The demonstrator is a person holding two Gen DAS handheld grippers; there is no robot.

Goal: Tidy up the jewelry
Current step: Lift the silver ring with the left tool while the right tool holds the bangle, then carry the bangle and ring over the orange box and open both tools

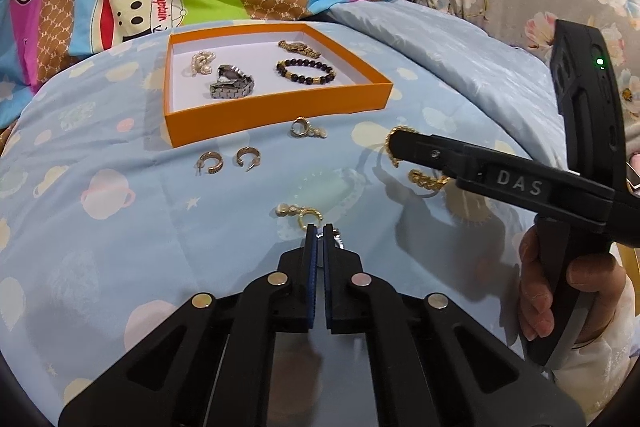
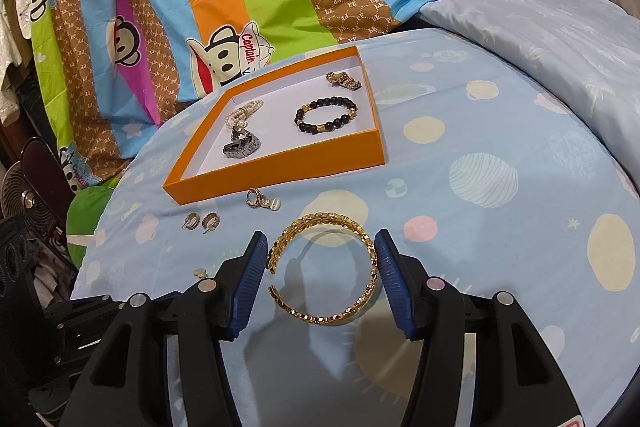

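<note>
Clearly the right gripper [image 2: 322, 263] stands wide around the gold bangle [image 2: 326, 269], pads beside its outer edges, not yet clamped. Judged step: grasping it for the orange box [image 2: 280, 163] ahead-left. Next it must close gently. The left gripper [image 1: 320, 227] is nearly closed on a small gold earring [image 1: 306, 215] at its tips.
</note>
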